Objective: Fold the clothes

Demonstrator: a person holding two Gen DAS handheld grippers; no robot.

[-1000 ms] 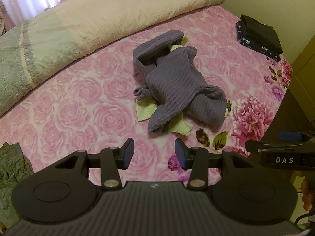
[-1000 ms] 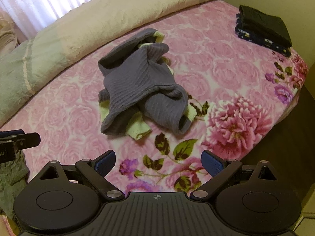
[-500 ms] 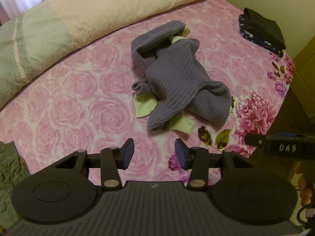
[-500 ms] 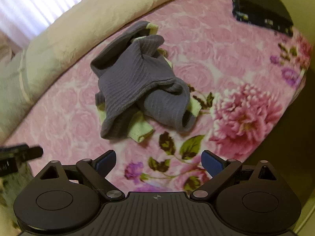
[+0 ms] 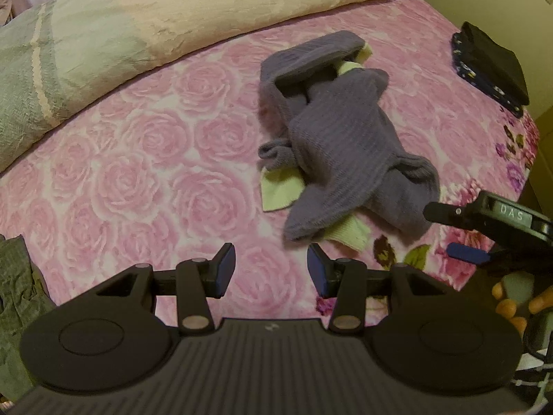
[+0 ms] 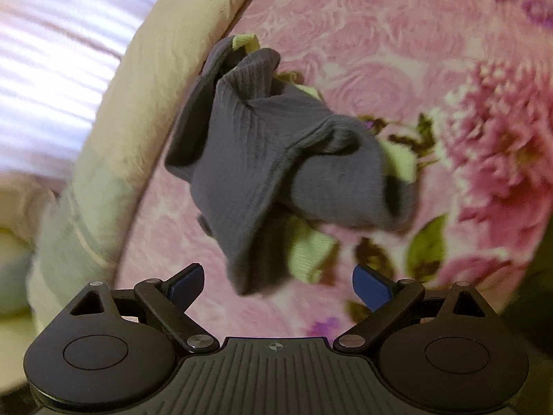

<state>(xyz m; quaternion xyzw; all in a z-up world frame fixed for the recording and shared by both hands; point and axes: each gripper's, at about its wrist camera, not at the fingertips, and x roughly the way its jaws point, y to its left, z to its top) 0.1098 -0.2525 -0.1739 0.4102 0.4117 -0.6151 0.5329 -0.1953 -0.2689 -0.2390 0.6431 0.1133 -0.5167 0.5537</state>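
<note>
A crumpled purple ribbed garment (image 5: 342, 145) with pale green trim lies in a heap on the pink rose bedspread (image 5: 145, 159). My left gripper (image 5: 271, 269) hovers just short of its near corner, open, nothing between its fingers. In the right wrist view the same purple garment (image 6: 262, 159) fills the middle, tilted. My right gripper (image 6: 278, 283) stands wide open right at its near hanging corner, not touching as far as I can tell. The right gripper's tip (image 5: 466, 238) also shows at the left view's right edge, close to the garment's sleeve.
A folded dark stack (image 5: 490, 65) sits at the bed's far right corner. A cream and green quilt (image 5: 138, 24) runs along the far side. An olive green cloth (image 5: 17, 297) lies at the left edge. The bed's edge drops off on the right.
Both grippers have moved closer to the purple garment. The right gripper has tilted and swung in, so its view is rotated and blurred. Both stay open.
</note>
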